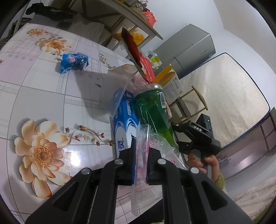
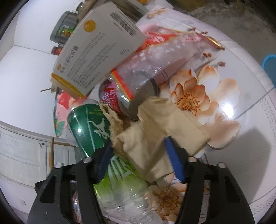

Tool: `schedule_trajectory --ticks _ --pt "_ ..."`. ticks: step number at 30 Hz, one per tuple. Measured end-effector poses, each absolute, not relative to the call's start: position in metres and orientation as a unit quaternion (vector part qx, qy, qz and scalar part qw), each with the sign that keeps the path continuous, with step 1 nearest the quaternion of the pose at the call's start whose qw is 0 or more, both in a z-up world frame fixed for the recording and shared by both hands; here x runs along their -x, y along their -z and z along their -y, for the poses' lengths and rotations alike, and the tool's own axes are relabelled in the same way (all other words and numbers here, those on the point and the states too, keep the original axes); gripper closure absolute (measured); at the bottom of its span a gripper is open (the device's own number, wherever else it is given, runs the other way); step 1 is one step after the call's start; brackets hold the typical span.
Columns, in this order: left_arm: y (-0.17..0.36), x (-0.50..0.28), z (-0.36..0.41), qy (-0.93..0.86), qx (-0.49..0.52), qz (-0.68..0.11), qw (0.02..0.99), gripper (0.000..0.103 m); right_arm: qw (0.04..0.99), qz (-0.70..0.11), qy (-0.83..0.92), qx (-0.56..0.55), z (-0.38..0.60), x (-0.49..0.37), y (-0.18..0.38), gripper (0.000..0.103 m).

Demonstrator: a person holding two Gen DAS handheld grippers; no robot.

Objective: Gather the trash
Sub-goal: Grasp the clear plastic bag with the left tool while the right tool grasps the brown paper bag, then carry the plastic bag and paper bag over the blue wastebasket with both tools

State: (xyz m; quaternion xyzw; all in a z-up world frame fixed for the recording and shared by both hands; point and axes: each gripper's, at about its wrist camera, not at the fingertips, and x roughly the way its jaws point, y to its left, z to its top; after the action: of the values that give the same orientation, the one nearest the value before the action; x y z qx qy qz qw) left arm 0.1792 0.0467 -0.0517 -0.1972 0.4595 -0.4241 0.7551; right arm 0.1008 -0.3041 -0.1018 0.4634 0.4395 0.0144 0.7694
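Note:
In the left wrist view my left gripper (image 1: 140,163) is shut on the edge of a clear plastic bag (image 1: 142,151) that holds trash: a green can (image 1: 153,110), a blue box (image 1: 123,124), a red wrapper (image 1: 138,56) and a white-and-yellow carton (image 1: 172,84). A crumpled blue wrapper (image 1: 73,62) lies apart on the floral table (image 1: 34,103). In the right wrist view my right gripper (image 2: 139,162) is open around a crumpled beige paper towel (image 2: 155,132), above the green can (image 2: 88,127), a red can (image 2: 110,98), a clear bottle (image 2: 124,189) and the carton (image 2: 96,51).
The right hand and its gripper body (image 1: 201,137) show beside the bag. A wooden chair (image 1: 189,103), a mattress (image 1: 224,96) and a grey fridge (image 1: 189,50) stand beyond the table edge. Shelves (image 1: 131,15) rise behind. A blue object (image 2: 270,67) sits at the far right.

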Motion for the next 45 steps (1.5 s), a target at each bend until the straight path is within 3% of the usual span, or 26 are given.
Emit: schedule_trajectory --ticks 3,7,11,25,33,39,45 --pt "0.053 -0.179 -0.048 0.422 0.199 -0.462 0.754 0.095 0.768 -0.443 -0.012 -0.462 0.302 -0.101 0.103 0.062" --pt "0.053 -0.177 -0.049 0.42 0.202 -0.463 0.754 0.095 0.765 -0.445 -0.016 -0.465 0.298 -0.1 0.104 0.089" --pt "0.048 -0.175 -0.051 0.42 0.205 -0.457 0.757 0.095 0.777 -0.433 -0.019 -0.458 0.295 -0.084 0.096 0.099" --pt "0.014 -0.16 -0.058 0.425 0.21 -0.416 0.776 0.095 0.854 -0.364 0.0 -0.373 0.285 -0.02 0.016 0.101" --pt "-0.023 -0.148 -0.038 0.446 0.192 -0.391 0.782 0.095 0.87 -0.313 0.007 -0.381 0.308 0.008 -0.003 0.101" --pt "-0.055 -0.145 0.031 0.474 0.132 -0.391 0.778 0.095 0.865 -0.261 0.029 -0.427 0.353 0.048 -0.008 0.101" --pt "-0.073 -0.138 0.15 0.504 0.043 -0.405 0.762 0.095 0.858 -0.225 0.097 -0.452 0.405 0.095 0.0 0.101"
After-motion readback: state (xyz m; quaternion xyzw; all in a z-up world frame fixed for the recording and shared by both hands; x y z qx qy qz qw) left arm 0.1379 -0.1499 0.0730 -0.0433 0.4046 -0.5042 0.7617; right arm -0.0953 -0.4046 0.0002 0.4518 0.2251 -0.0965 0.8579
